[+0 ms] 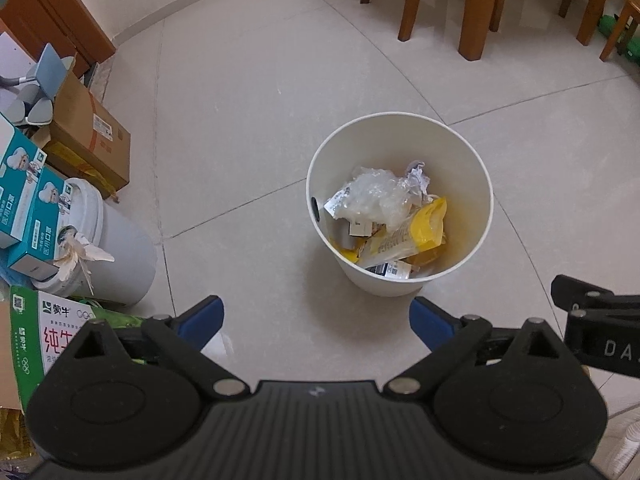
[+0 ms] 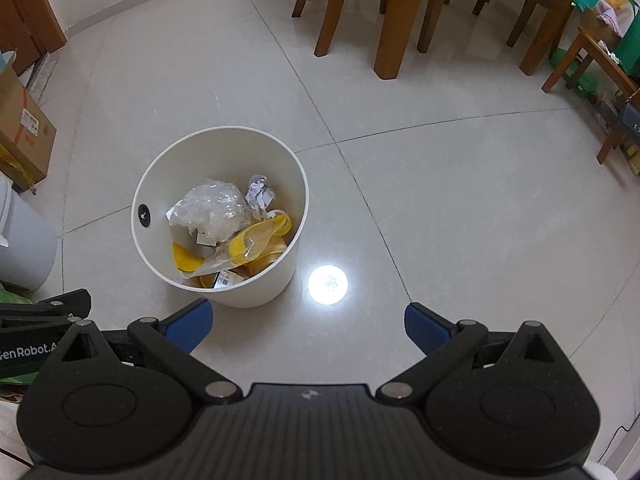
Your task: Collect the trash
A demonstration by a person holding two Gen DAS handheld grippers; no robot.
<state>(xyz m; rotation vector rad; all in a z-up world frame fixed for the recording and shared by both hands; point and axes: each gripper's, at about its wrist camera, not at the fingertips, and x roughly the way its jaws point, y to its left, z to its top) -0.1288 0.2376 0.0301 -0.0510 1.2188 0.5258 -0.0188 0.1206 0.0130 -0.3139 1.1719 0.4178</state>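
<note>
Bin [image 1: 476, 236], white and round, stands upright on the pale tiled floor [image 1: 240, 120]; all places below are given relative to it. Inside it lies the collected trash: a crumpled clear plastic bag [image 1: 372, 196] uppermost, a wad of crumpled paper [image 1: 418, 176] against the far inner wall, and yellow wrappers [image 1: 424, 228] with printed labels toward the near wall. A small black mark sits on the left inner wall.

The left gripper [image 1: 316, 322] hangs above and on the near side of the bin, pointing steeply down; its blue-padded fingers [image 1: 202, 320] are spread nearly to their widest, with only bare floor between them and nothing held. The right gripper [image 2: 308, 326] hangs near and to the right of the bin, its blue fingers [image 2: 426, 328] likewise spread wide and empty. A bright round reflection of a lamp [image 2: 328, 285] lies on the floor just right of the bin.

To the left of the bin stand a grey-white plastic pail [image 1: 116, 248], teal boxes [image 1: 36, 216] stacked on it, and a cardboard carton [image 1: 92, 132] farther back. Wooden chair and table legs [image 1: 472, 12] rise well beyond the bin.
</note>
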